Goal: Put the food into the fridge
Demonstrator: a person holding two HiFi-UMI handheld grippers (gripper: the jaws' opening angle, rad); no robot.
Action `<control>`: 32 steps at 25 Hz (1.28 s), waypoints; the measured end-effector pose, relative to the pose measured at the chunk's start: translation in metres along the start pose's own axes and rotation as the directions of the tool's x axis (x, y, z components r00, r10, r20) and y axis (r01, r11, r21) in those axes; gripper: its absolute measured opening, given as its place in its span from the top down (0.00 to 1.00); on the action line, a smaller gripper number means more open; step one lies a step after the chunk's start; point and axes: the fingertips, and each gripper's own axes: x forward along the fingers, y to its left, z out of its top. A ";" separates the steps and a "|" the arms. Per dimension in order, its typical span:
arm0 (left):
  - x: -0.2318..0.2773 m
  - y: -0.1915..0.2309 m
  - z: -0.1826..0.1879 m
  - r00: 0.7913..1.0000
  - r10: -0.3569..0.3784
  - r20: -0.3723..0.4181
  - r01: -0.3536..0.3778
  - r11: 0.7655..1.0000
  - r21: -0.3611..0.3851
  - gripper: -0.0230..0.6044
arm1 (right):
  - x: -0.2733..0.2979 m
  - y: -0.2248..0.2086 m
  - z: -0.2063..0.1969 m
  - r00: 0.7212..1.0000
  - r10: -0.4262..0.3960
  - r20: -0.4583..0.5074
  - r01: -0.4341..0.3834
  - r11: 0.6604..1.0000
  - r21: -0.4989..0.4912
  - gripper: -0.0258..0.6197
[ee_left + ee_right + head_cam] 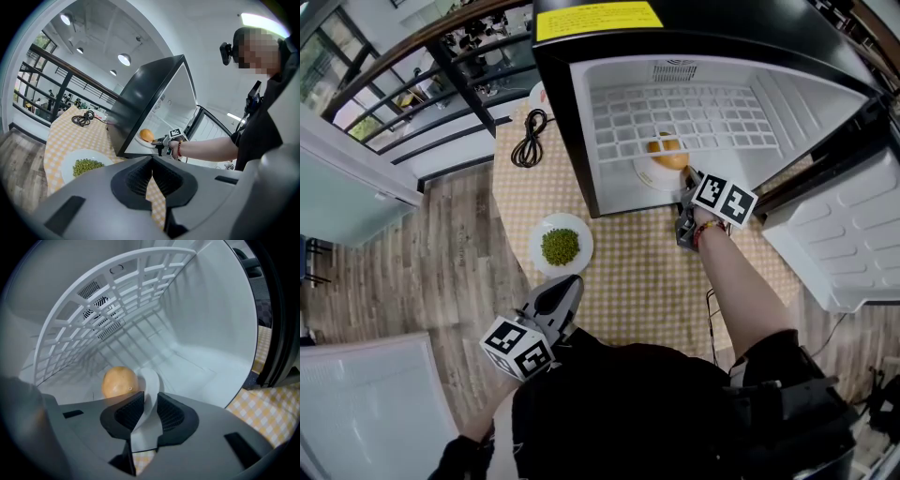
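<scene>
**Plate of food on the fridge floor, right gripper loose at its rim**

A round orange-brown food (667, 150) sits on a white plate (645, 175) on the floor of the open fridge (581, 141), under its wire shelf (675, 117) and close to the front edge. In the head view the right gripper (685, 181) reaches in from 5 o'clock of the food. In the right gripper view the food (119, 382) lies at 11 o'clock, just beyond the tips. The right gripper (151, 401) has its jaws apart, and the plate's near rim (150, 380) stands between them, not clamped.

The fridge stands on a table with a checked cloth (628, 272). Its door (839, 244) hangs open at 4 o'clock of the food.

A second plate with green peas (561, 246) lies on the cloth at 7 o'clock of the fridge opening, well apart from the food. The left gripper (567, 286) hovers just at 6 o'clock of that plate. Its jaws are together with nothing between them (152, 159).

A coiled black cable (528, 139) lies at 9 o'clock of the fridge.
</scene>
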 end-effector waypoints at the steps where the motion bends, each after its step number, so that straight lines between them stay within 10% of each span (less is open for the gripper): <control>1: 0.000 0.000 0.000 1.000 -0.002 -0.001 0.002 1.000 0.002 0.95 | 0.000 0.000 0.000 1.000 0.000 0.000 0.000 1.000 -0.003 0.81; 32: -0.005 0.006 -0.011 1.000 0.015 -0.020 -0.015 1.000 -0.028 0.95 | -0.002 -0.005 0.006 0.998 -0.062 0.004 0.061 0.971 -0.233 0.79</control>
